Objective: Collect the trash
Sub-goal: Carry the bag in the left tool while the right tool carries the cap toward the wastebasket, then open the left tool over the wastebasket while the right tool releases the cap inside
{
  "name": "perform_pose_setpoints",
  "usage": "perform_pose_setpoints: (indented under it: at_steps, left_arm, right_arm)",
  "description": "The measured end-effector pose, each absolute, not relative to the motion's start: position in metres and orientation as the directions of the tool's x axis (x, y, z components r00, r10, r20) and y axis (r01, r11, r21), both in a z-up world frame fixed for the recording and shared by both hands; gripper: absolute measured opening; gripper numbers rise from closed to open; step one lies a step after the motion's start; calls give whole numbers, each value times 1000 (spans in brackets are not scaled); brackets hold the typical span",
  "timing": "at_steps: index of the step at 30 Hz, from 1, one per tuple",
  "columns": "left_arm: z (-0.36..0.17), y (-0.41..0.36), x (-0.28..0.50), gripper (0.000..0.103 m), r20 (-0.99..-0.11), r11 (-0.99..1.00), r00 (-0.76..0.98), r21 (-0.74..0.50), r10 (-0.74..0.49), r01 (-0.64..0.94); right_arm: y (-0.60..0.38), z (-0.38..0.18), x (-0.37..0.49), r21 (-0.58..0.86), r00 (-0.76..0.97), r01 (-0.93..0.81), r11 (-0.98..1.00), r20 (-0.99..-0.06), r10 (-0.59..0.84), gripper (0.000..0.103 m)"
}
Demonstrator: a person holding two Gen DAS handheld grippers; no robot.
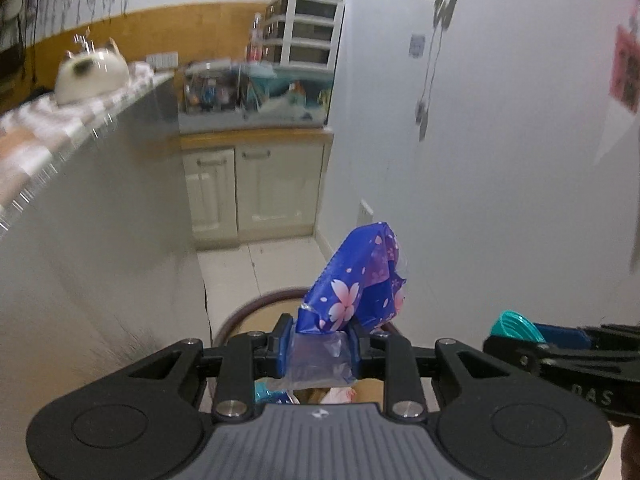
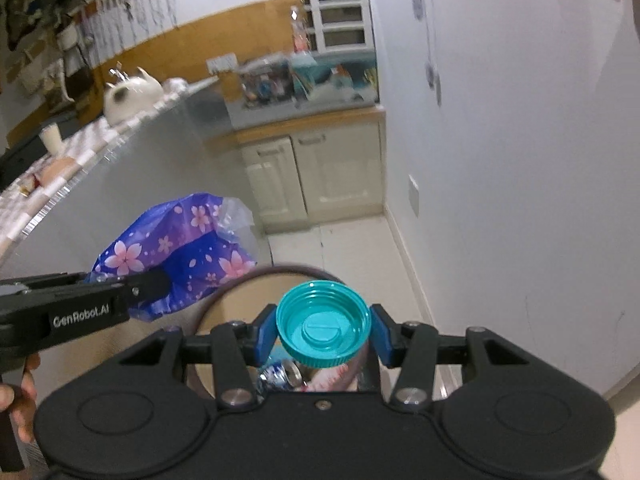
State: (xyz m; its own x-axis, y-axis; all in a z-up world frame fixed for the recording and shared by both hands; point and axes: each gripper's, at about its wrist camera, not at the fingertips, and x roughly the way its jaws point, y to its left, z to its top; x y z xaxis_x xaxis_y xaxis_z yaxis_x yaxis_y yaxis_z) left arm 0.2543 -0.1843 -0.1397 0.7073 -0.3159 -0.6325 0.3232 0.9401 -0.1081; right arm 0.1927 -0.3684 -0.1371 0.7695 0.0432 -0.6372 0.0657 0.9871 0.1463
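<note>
Right wrist alone shows a hand (image 2: pixel 18 396).

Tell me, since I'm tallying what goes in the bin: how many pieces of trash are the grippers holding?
2. A blue cherry-blossom wrapper in the left gripper, and a teal lid in the right gripper. More trash lies in the bin below, partly hidden.

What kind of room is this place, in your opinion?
Probably a home kitchen: a countertop with a white teapot, cream cabinets below a crowded counter, and a tiled floor.
</note>
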Motion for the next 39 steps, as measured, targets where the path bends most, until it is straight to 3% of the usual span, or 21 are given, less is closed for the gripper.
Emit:
perform_pose_setpoints:
  at_steps: [9, 18, 19, 23, 29, 39]
  left_arm:
    - [-220, -193, 293, 29, -754, 936, 574, -155, -319, 317]
    - [-274, -197, 324, 32, -816, 915, 461, -192, -350, 355]
    - [-278, -198, 325, 36, -818, 910, 449, -198, -358, 365]
    - [-287, -196, 328, 72, -827, 908, 435, -196, -356, 369]
    - [-289, -188, 321, 89, -837, 913, 454, -124, -307, 389]
    - [-270, -175, 314, 103, -814, 912, 491, -111, -312, 395]
  right_arm:
    - [-384, -193, 224, 164, 694, 106, 981, -718, 46, 50]
    - [-379, -212, 259, 191, 677, 106, 976, -733, 70, 50]
    - [-378, -214, 263, 198, 676, 107, 974, -733, 75, 50]
    - [-374, -226, 277, 212, 658, 106, 972, -747, 91, 50]
    - [-369, -249, 293, 215, 611, 99, 972, -784, 111, 50]
    - [-348, -279, 323, 241, 531, 52, 969, -828, 178, 51]
